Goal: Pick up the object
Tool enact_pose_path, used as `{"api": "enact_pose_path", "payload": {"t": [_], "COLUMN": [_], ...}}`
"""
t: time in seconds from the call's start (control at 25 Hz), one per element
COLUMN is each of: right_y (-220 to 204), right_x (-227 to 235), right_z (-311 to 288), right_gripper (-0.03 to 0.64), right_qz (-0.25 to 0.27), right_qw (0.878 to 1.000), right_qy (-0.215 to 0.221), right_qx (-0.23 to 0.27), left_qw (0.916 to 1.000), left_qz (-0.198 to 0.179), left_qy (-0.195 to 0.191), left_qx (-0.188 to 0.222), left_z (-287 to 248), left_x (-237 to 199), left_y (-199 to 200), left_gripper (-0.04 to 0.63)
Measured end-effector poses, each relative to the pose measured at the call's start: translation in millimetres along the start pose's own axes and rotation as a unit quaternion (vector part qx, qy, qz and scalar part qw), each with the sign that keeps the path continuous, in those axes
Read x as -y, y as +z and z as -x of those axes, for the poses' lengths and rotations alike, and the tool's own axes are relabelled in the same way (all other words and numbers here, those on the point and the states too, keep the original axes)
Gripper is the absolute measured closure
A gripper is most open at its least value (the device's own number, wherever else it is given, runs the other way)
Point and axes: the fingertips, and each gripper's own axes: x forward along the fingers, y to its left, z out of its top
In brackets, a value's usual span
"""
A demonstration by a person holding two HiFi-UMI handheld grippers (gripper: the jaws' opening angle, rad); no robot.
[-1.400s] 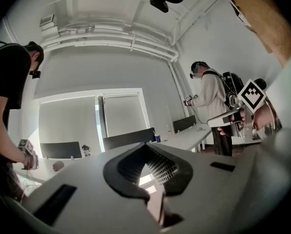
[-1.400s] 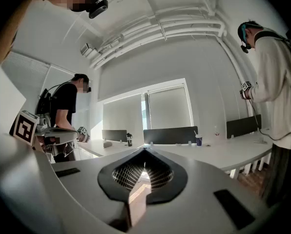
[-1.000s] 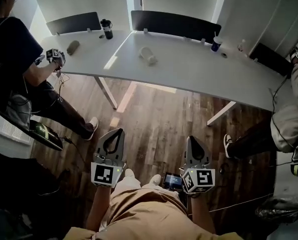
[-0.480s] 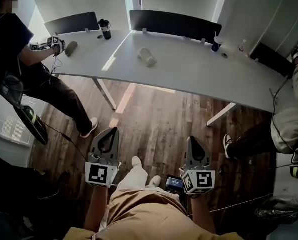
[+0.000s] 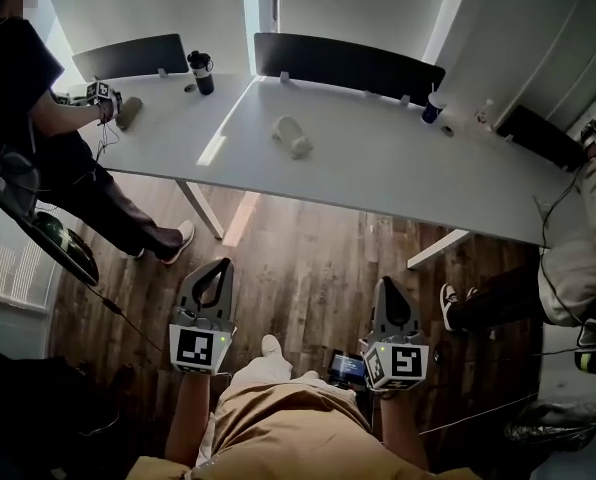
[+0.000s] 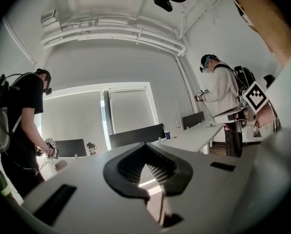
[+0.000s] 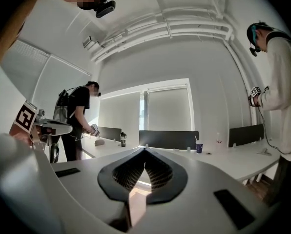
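The table is brought nearer.
The left gripper and right gripper are held shut and empty; the white object at twelve o'clock may be pushed away by closed jaws.

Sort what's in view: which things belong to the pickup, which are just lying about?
Job, probably: pale object lying on the table; left gripper and right gripper, both shut and empty.
Lying about: black bottle; blue cup; grey object at the table's left end.
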Motion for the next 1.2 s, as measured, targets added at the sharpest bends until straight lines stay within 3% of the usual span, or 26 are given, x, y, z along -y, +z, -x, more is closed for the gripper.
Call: {"api": "enact_pose_path", "payload": {"t": [0.24,0.56,0.8,1.08,1.2], "right_y": [-0.5,2.1,-6.7,13.9,20.1], "right_x": [-18.3,-25.2,-7.1,33.6,47.0], "right_z": [-42.1,-73.0,-97.3,-148.5,-163.6], "right_gripper": [0.607,0.607,0.607,0.607,0.607], "right_qz": [0.007,0.010,0.020,0.021,0.016], "right_qw": [1.000,1.000,0.999,1.000,0.999], "right_qy": [-0.005,-0.008,0.007,0.018,0.028], "right_qx": [-0.011,-0.020,-0.028,-0.004,0.007], "left_qw": [0.9999,0.9995,0.9990,0.9996,0.9992], "left_qz": [0.015,0.028,0.030,0.005,0.015], "left_qy": [-0.002,-0.012,-0.005,0.008,0.025], "left_qx": [0.000,-0.012,-0.032,-0.025,-0.029], "left_z": [-26.1,-53.5,-85.1,-140.7,-158.9], "left_x": [-39.8,-57.1,-54.3,-50.9,-49.0], "left_y": [-9.5,-21.9,-32.4,-12.6,-7.8], "left_gripper": [0.592,0.592,0.591,0.592,0.591]}}
